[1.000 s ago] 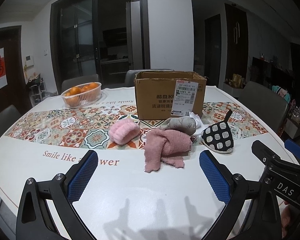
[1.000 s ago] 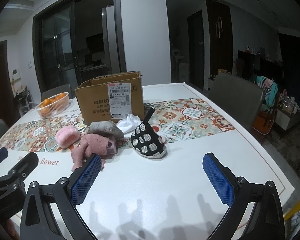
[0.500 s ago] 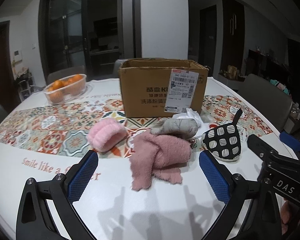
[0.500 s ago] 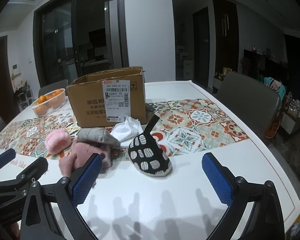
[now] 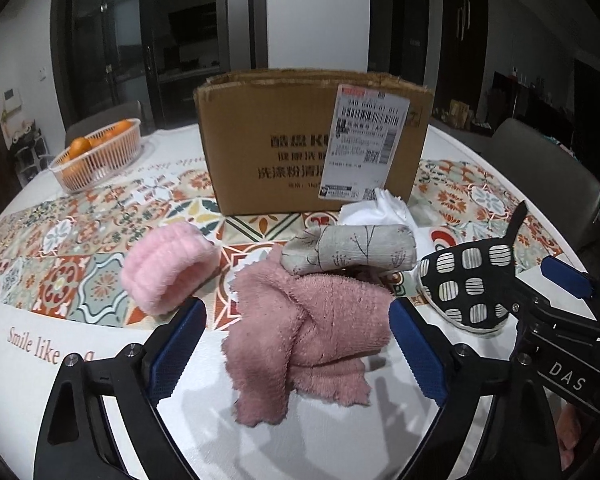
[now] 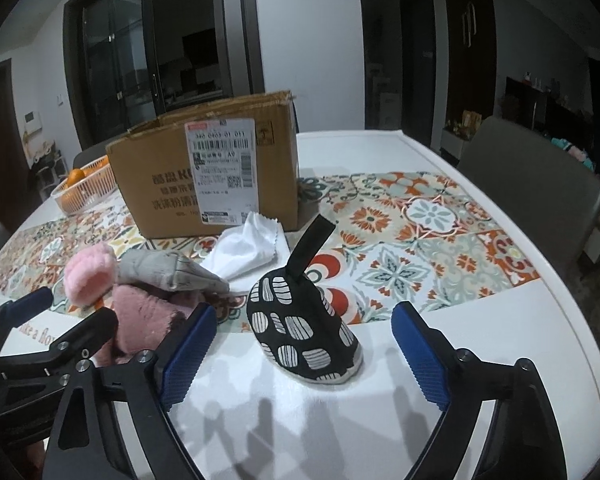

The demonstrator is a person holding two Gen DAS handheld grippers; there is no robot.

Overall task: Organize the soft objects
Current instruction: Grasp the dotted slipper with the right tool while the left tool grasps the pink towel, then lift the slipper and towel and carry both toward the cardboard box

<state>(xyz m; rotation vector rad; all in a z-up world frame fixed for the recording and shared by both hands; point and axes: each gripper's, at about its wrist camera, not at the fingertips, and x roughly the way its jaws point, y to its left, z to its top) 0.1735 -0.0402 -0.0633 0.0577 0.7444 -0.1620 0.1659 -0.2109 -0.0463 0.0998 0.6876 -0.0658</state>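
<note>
Pink towel (image 5: 312, 332) is lying crumpled near the tabletop's (image 5: 340, 432) front edge, and our left gripper (image 5: 296, 354) is straddling it, jaws spread wide, gripping nothing. Through the right wrist camera, our right gripper (image 6: 300, 354) is gaping around the black patterned mitt (image 6: 304, 332), not touching it.

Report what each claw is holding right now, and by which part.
Nothing is held. The left claw is open around the dusty pink towel; the right claw is open around the black patterned mitt.
</note>
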